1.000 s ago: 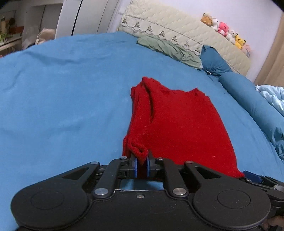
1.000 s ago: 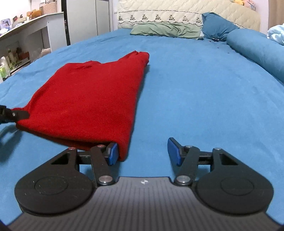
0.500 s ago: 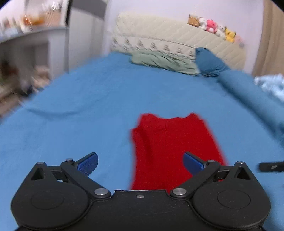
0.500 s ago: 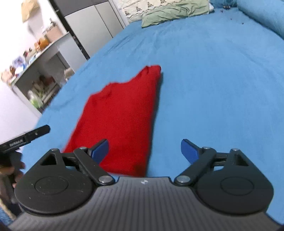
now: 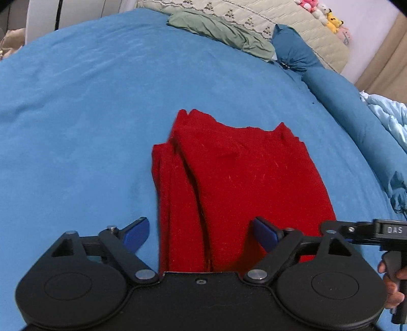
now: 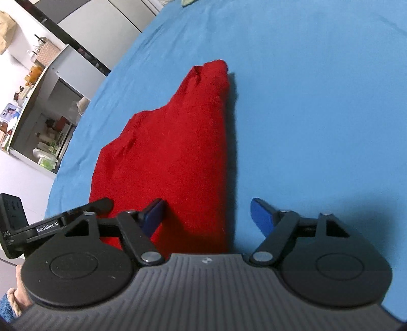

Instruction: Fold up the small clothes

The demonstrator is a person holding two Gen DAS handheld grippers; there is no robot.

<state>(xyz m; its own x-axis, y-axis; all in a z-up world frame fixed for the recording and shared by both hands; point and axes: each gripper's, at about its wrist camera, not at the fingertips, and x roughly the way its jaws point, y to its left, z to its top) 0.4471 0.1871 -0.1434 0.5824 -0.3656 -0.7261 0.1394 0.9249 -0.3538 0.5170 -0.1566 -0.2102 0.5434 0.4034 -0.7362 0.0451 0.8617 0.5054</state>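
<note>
A red knitted garment (image 5: 241, 178) lies folded flat on the blue bedsheet (image 5: 89, 127), with a narrower folded strip along its left side. My left gripper (image 5: 201, 230) hovers over its near left edge. The jaws are closing, with red cloth below the gap and neither pad pressing on it. In the right wrist view the garment (image 6: 173, 157) runs away from me. My right gripper (image 6: 208, 215) is above its near right edge, jaws also closing, pads clear of the cloth. A hand (image 5: 391, 287) grips the right tool's handle.
At the head of the bed lie a green pillow (image 5: 221, 33), a dark blue bolster (image 5: 343, 101) and a pale blue quilt (image 5: 389, 114). Stuffed toys (image 5: 325, 12) sit on the headboard. White shelves (image 6: 38, 122) with clutter stand beside the bed.
Both grippers let go of the garment's near edge, opened wide and drew back from it. The garment now rests flat on the sheet. The right view has tilted.
</note>
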